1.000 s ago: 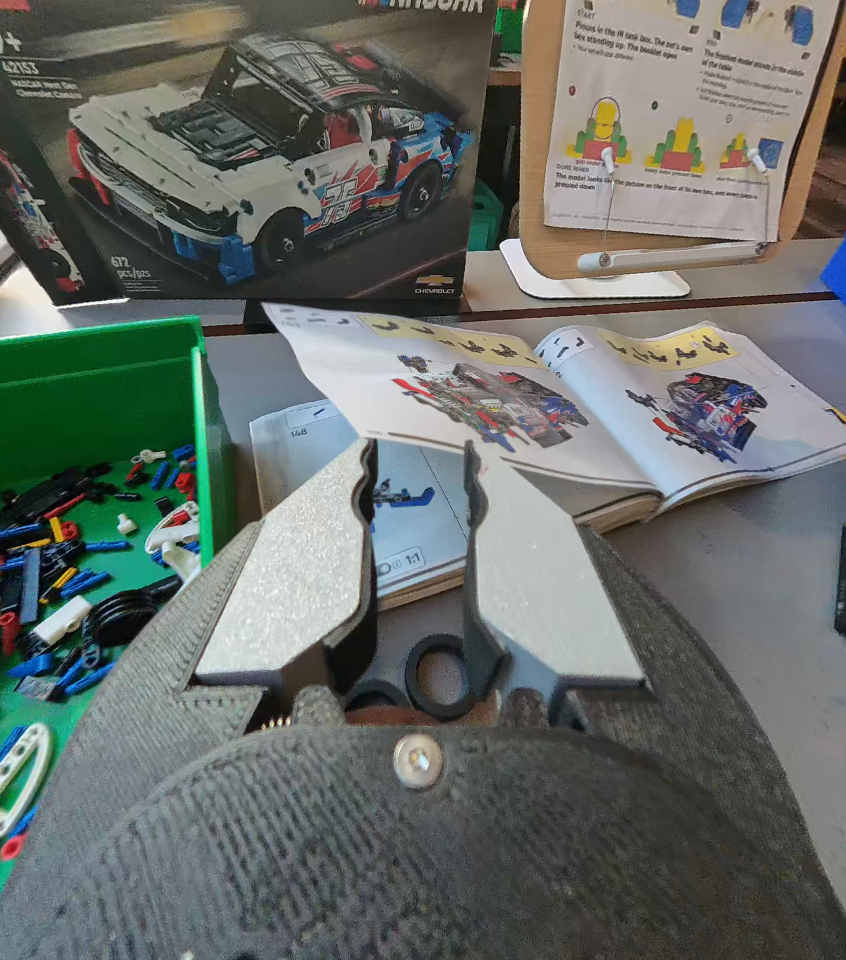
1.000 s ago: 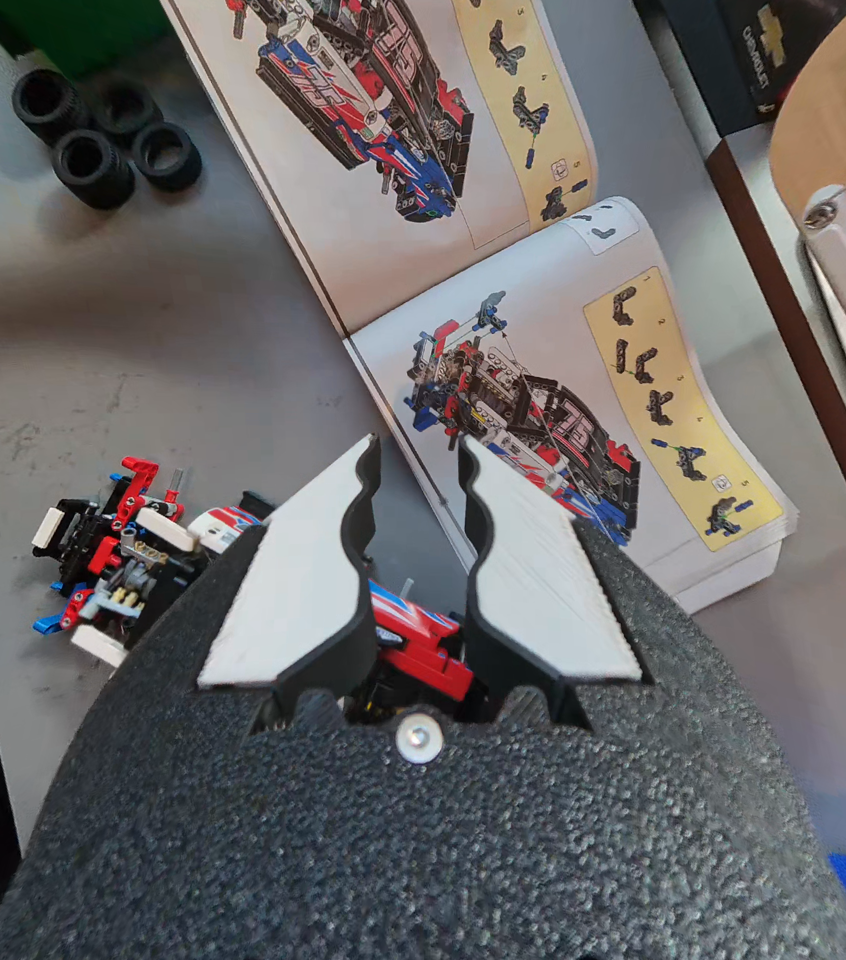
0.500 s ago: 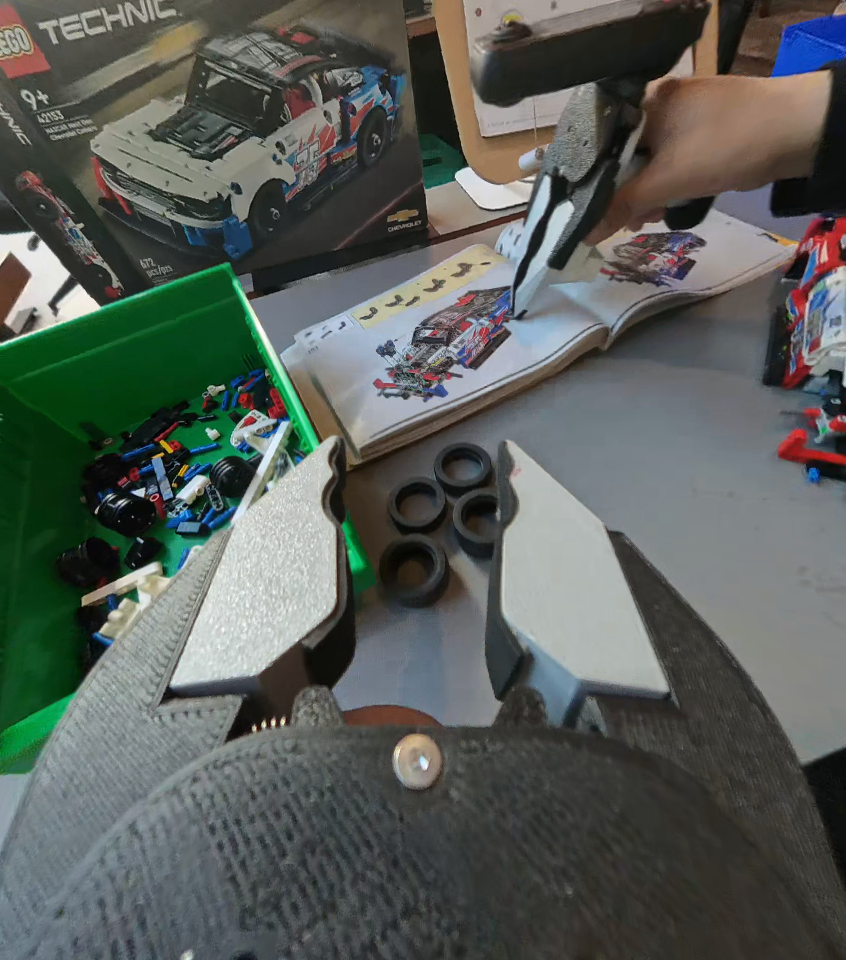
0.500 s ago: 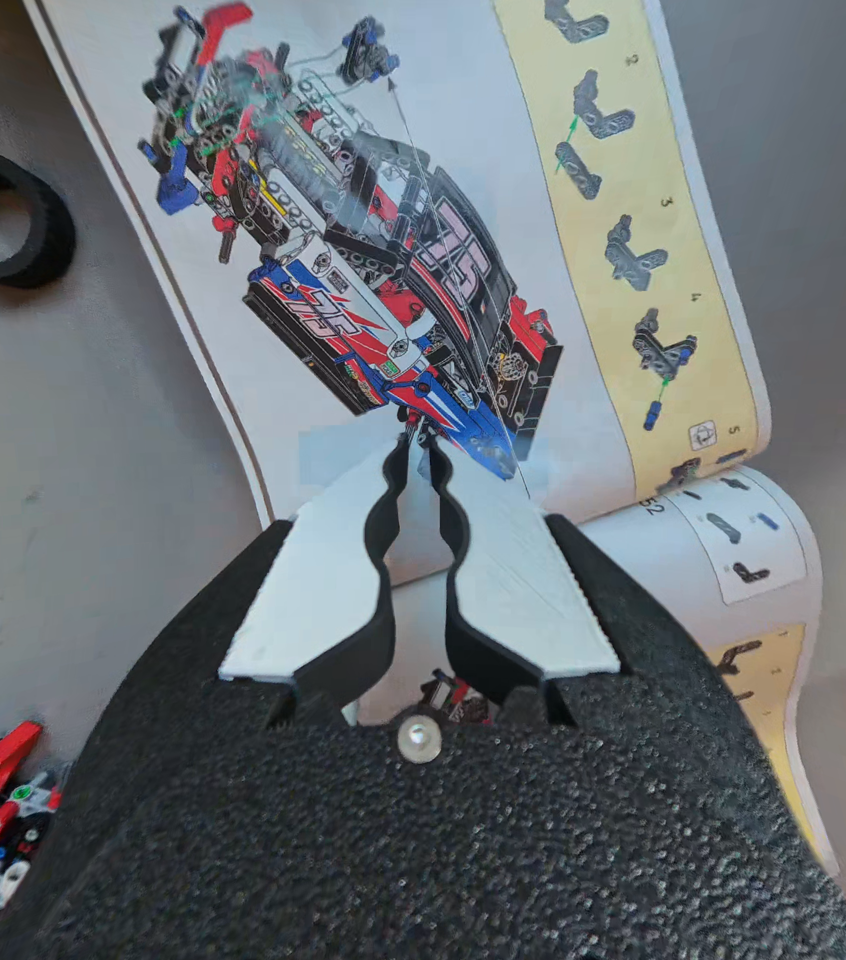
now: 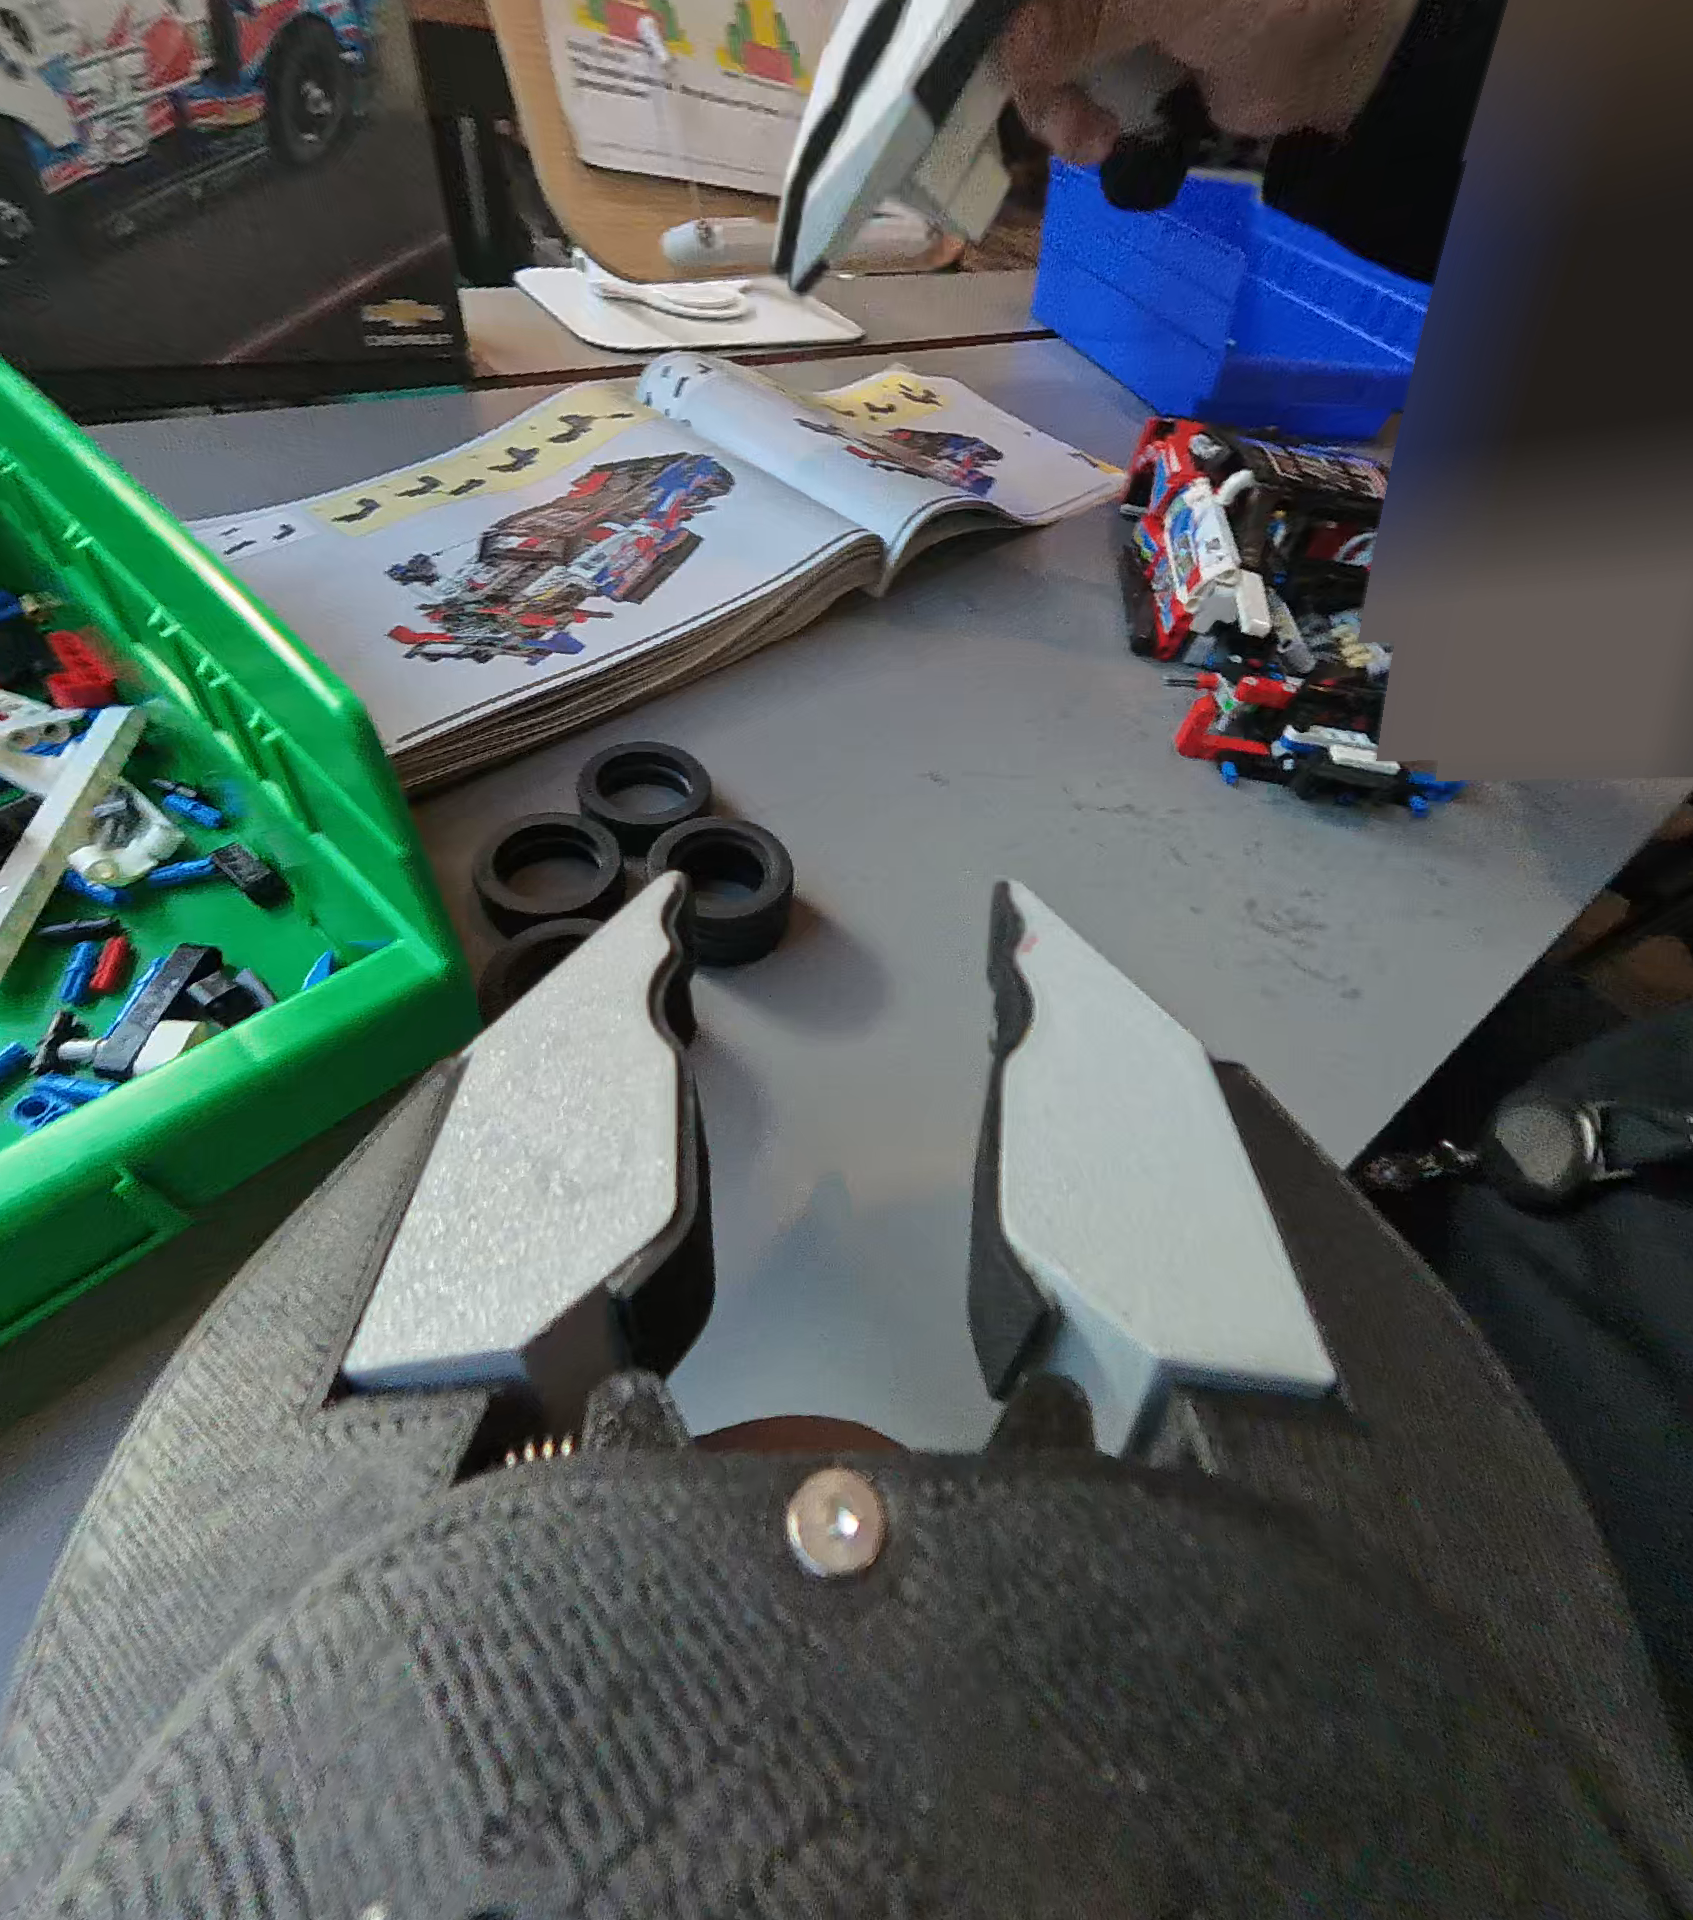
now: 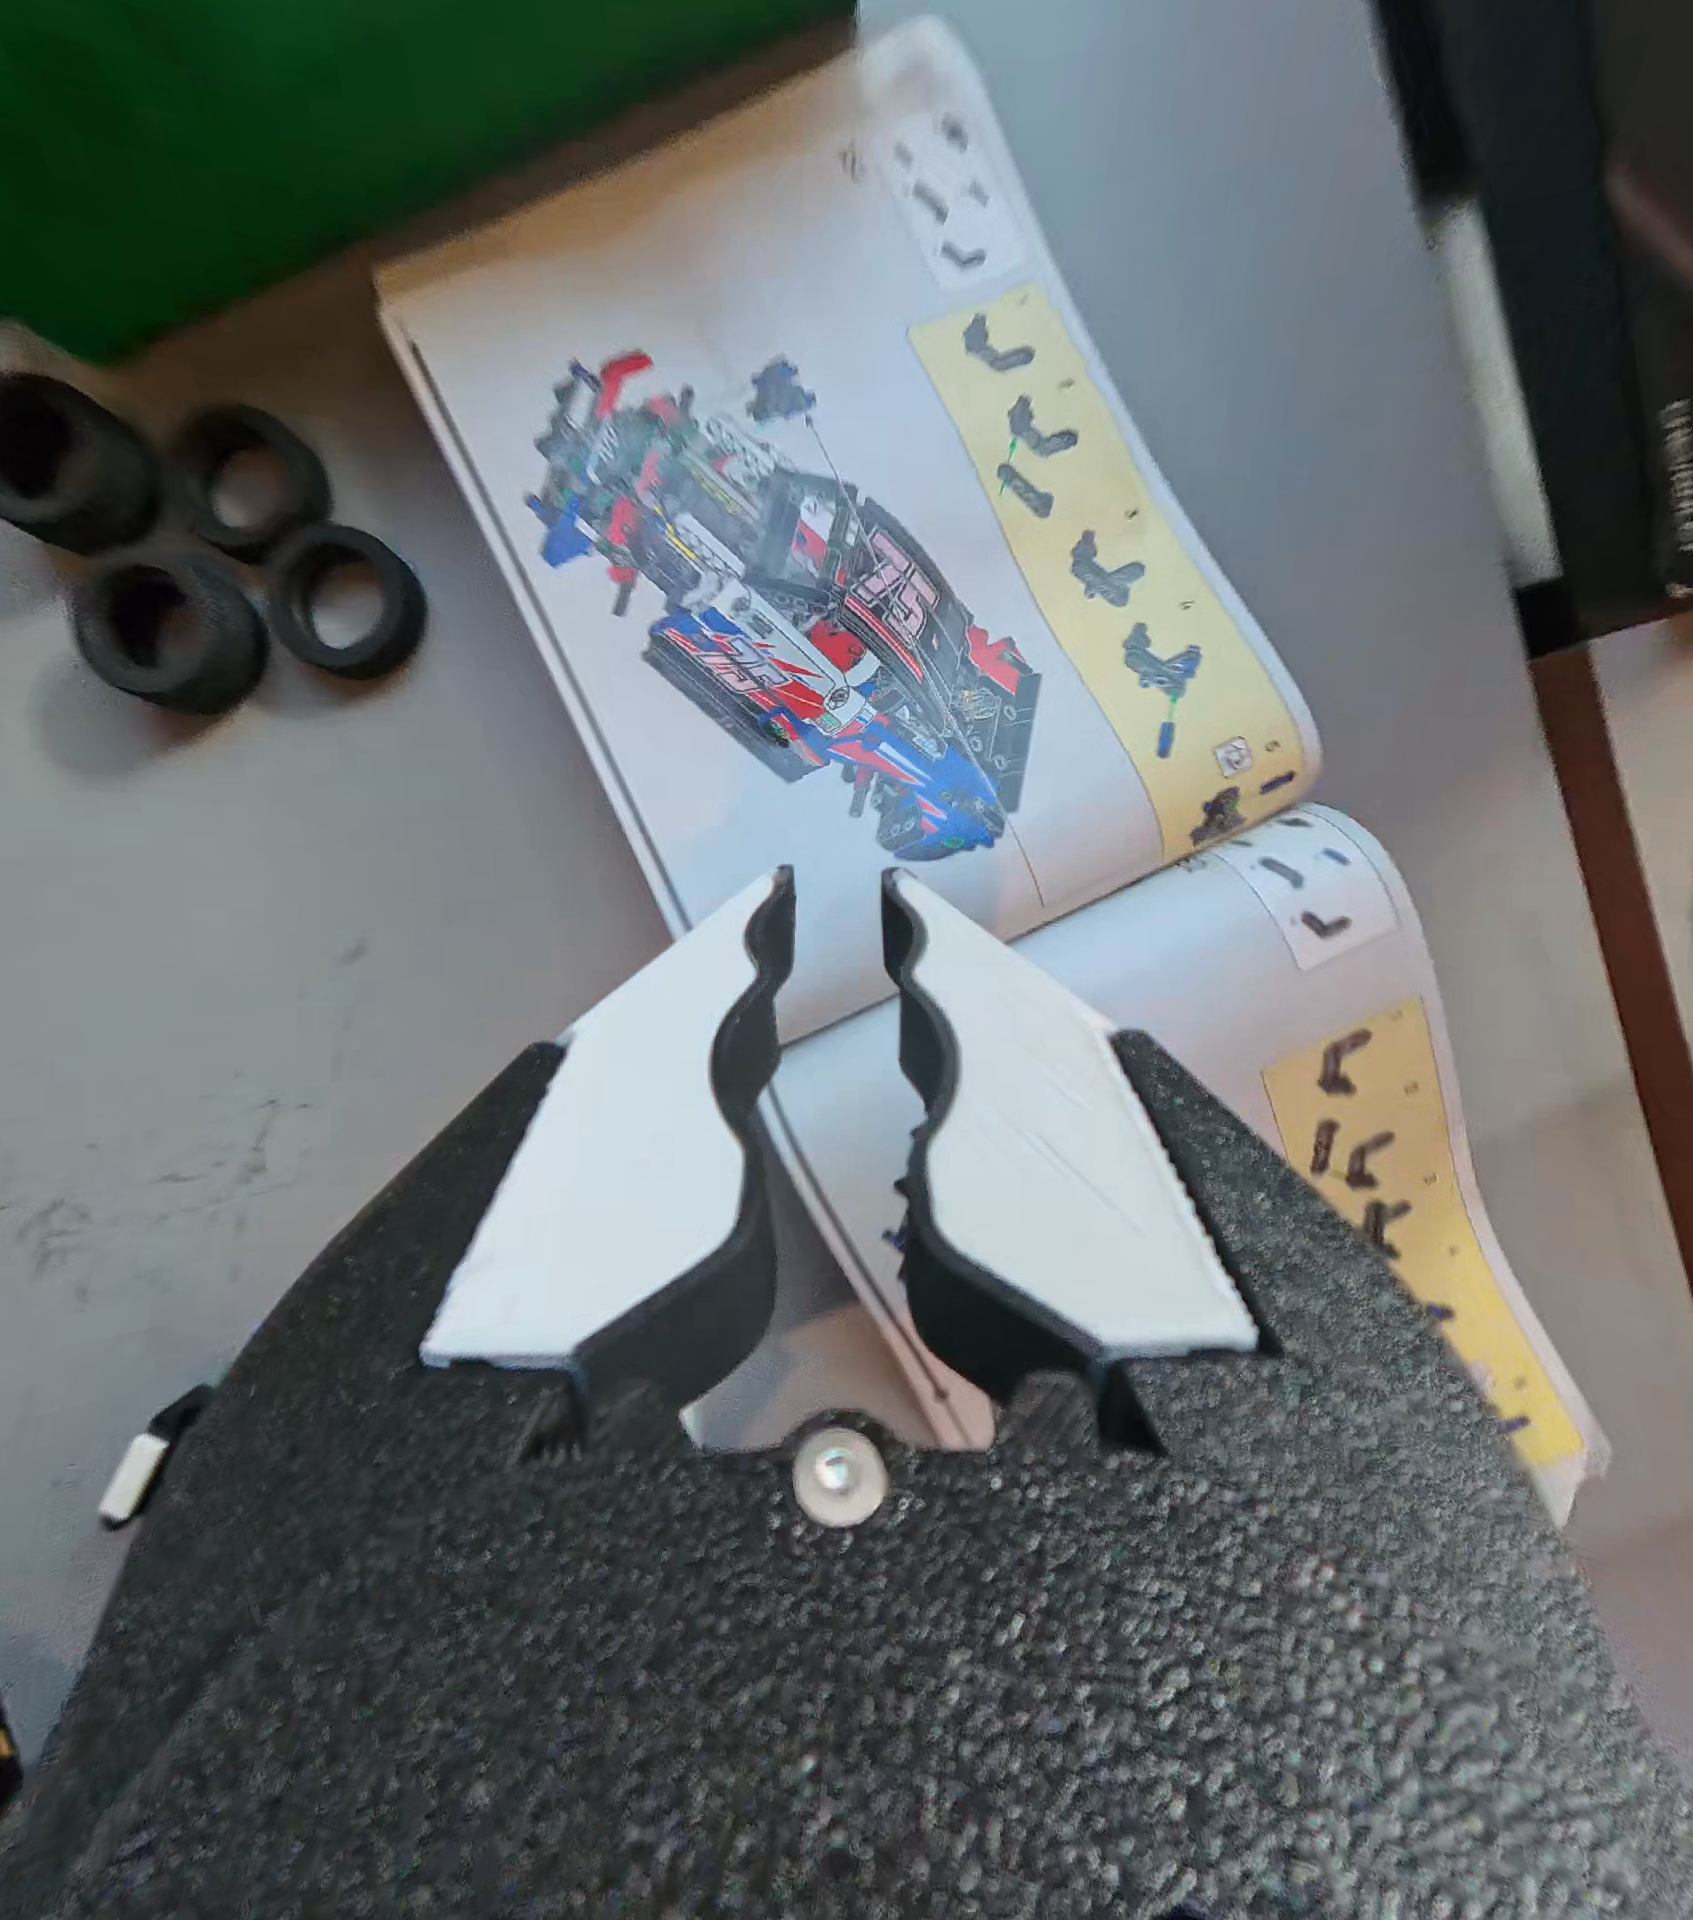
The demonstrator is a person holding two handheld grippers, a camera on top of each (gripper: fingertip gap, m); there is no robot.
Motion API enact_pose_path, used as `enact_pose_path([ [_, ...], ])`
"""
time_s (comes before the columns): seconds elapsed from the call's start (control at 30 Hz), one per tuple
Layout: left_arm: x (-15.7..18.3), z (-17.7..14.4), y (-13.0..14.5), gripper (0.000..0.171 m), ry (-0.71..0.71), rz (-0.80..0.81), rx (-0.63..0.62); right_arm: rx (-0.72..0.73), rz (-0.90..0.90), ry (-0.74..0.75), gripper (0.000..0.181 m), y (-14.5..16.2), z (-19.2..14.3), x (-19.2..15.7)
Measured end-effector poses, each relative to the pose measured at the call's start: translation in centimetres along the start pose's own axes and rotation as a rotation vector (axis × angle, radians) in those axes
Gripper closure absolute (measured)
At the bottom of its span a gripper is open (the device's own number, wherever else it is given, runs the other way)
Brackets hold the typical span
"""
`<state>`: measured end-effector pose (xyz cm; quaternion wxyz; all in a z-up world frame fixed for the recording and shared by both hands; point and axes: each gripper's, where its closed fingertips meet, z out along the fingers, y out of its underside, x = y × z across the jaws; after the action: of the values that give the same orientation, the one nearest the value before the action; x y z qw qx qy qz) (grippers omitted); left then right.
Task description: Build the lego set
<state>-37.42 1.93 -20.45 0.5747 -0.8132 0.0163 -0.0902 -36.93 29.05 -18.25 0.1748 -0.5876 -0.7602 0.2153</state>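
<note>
Left tongs (image 5: 842,904): fingers spread wide, nothing between them, held over bare grey desk (image 5: 1081,831). Just beyond the left fingertip, four black rubber tyres (image 5: 644,842) in a tight cluster on the desk, beside the near corner of the green bin (image 5: 302,727); the bin holds loose parts, mostly blue, red, black and white. Behind the tyres the instruction booklet (image 5: 634,530) lies open, flat on the desk, one page curling at the spine. Partly built lego car (image 5: 1247,582), red, white and black, sits on the desk to the right of the booklet, well apart from both tongs. Blue bin (image 5: 1226,301) behind the car; set box (image 5: 177,177) and a sheet on a stand at the back. Right tongs (image 6: 837,883): fingers parted by a narrow gap, gripping nothing, held above the lower edge of the booklet's (image 6: 821,582) open page; in the left wrist view the same tongs (image 5: 806,275) show raised well clear of the desk, held in a hand (image 5: 1164,73). The tyres (image 6: 187,540) lie left of the booklet, near the green bin (image 6: 198,135). Right wrist view is motion-blurred.
</note>
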Motion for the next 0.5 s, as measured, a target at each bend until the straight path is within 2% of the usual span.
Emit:
enact_pose_path([
  [0.1,1.0,0.9,1.1,0.117,0.071,0.061,-0.043,0.2,0.057,0.02,0.165,0.7,-6.2,-1.9],
  [0.17,2.2,1.6,2.5,0.116,0.138,0.1,-0.103,0.293,0.08,0.049,0.157,2.9,-9.4,-3.2],
  [0.33,5.5,3.2,4.4,0.116,0.227,0.205,-0.2,0.284,0.266,0.214,0.141,14.4,-13.9,-3.8],
  [0.5,9.3,6.2,4.3,0.116,0.271,0.152,-0.276,0.402,0.515,0.267,0.131,24.6,-16.5,-3.6],
])
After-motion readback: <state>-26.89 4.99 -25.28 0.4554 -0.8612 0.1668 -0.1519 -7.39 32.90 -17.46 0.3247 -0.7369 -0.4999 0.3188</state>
